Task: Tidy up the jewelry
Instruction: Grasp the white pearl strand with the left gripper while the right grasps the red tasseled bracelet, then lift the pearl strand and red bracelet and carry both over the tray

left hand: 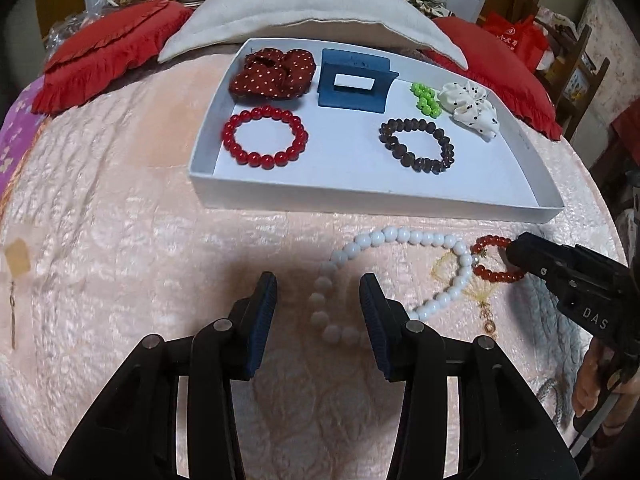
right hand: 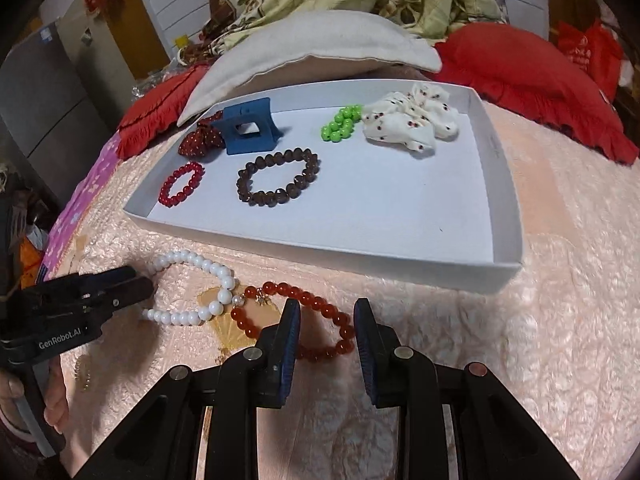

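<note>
— What sits nearest?
— The left gripper (left hand: 318, 300), fingers spread wide over the white bead necklace (left hand: 400, 236) on the pink bedspread (left hand: 120, 260). The right gripper (right hand: 327, 320) is likewise released, straddling the orange-red bracelet (right hand: 316, 300).
— And the rest?
— In the white tray (right hand: 508, 216): a red bracelet (left hand: 265, 137), brown bracelet (left hand: 418, 145), blue claw clip (left hand: 354, 80), green beads (left hand: 426, 98) and two scrunchies.

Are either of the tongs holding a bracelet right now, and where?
No. Both tongs, left and right, are open, straddling the white bead bracelet and orange-red bracelet without clamping.
</note>
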`<state>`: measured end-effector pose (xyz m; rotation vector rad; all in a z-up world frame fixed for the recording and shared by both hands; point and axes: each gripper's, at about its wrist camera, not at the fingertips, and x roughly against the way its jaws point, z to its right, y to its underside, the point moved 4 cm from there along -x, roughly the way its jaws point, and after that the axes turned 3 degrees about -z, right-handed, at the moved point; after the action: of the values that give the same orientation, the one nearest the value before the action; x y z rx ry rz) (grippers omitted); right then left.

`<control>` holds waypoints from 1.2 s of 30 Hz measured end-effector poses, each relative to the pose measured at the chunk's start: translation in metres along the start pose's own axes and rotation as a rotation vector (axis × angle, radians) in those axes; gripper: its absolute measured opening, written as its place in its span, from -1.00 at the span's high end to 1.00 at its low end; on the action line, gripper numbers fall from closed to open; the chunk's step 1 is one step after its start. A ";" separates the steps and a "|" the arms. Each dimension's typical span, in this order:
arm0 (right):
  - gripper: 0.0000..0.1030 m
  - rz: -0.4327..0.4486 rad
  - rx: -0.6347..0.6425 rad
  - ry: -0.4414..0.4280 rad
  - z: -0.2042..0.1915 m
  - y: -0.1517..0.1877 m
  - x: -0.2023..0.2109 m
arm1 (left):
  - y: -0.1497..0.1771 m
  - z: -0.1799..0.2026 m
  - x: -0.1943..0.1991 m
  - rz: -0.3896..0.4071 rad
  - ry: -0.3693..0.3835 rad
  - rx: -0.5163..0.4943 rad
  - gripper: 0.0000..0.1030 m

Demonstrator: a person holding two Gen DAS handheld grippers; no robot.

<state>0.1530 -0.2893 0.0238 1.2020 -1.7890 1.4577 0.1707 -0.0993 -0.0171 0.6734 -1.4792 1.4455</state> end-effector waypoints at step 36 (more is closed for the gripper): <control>0.86 0.073 0.141 0.038 -0.052 0.052 0.081 | 0.079 0.018 0.095 0.101 -0.048 -0.050 0.84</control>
<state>0.0630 -0.2635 0.0806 1.1794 -1.7458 1.6616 0.0576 -0.0840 0.0328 0.6144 -1.6014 1.4727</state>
